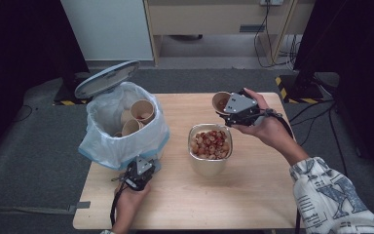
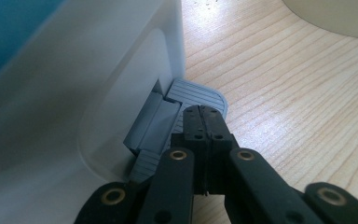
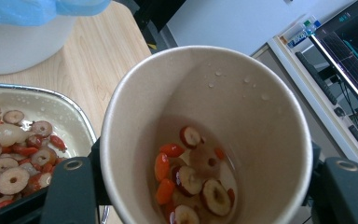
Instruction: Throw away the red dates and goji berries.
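Two grippers: one is held in each hand above the desk [image 1: 253,195].
Right gripper [image 1: 230,113]: its jaws are clamped around a paper cup [image 3: 205,135], tilted over the metal bowl [image 1: 210,161] of sliced dates and goji berries.
Cup contents: some fruit pieces [image 3: 191,182] are left in liquid.
Left gripper [image 2: 204,122]: its jaws are pressed together on the bin's grey pedal [image 2: 193,93].
Bin [image 1: 121,131]: lid raised, paper cups are seen inside.

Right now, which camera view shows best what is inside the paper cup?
The right gripper view: the paper cup faces the camera, with fruit slices at its bottom. The high view gives the cup small, contents unclear. The left gripper view faces the bin pedal.
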Action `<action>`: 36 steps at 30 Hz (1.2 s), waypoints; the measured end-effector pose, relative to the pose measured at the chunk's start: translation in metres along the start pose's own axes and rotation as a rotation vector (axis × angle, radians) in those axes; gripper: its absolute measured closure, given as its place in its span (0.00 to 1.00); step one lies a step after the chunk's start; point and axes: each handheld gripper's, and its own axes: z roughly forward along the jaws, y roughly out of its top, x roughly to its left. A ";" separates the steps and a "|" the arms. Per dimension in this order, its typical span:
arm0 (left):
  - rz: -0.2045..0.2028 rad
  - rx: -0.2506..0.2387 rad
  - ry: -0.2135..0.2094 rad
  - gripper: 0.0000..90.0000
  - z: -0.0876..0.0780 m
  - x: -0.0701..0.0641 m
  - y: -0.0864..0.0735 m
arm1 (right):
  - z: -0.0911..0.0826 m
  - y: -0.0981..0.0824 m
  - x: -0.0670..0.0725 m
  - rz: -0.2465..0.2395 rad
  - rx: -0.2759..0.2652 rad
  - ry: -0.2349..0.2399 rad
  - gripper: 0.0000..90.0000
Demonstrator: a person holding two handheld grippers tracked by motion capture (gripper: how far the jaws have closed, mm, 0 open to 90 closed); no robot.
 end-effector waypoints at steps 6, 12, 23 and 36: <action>-0.001 0.000 -0.001 0.99 0.000 0.000 0.000 | -0.002 0.003 0.000 -0.013 0.006 -0.004 0.38; 0.000 0.000 0.000 0.99 0.000 0.000 0.000 | -0.002 0.003 0.001 -0.024 0.012 -0.005 0.38; -0.001 0.000 -0.001 0.99 0.000 0.000 0.000 | -0.002 0.003 0.001 -0.022 0.016 -0.002 0.38; -0.001 0.000 -0.001 0.99 0.000 0.000 0.000 | -0.004 0.011 0.007 -0.151 0.055 -0.044 0.38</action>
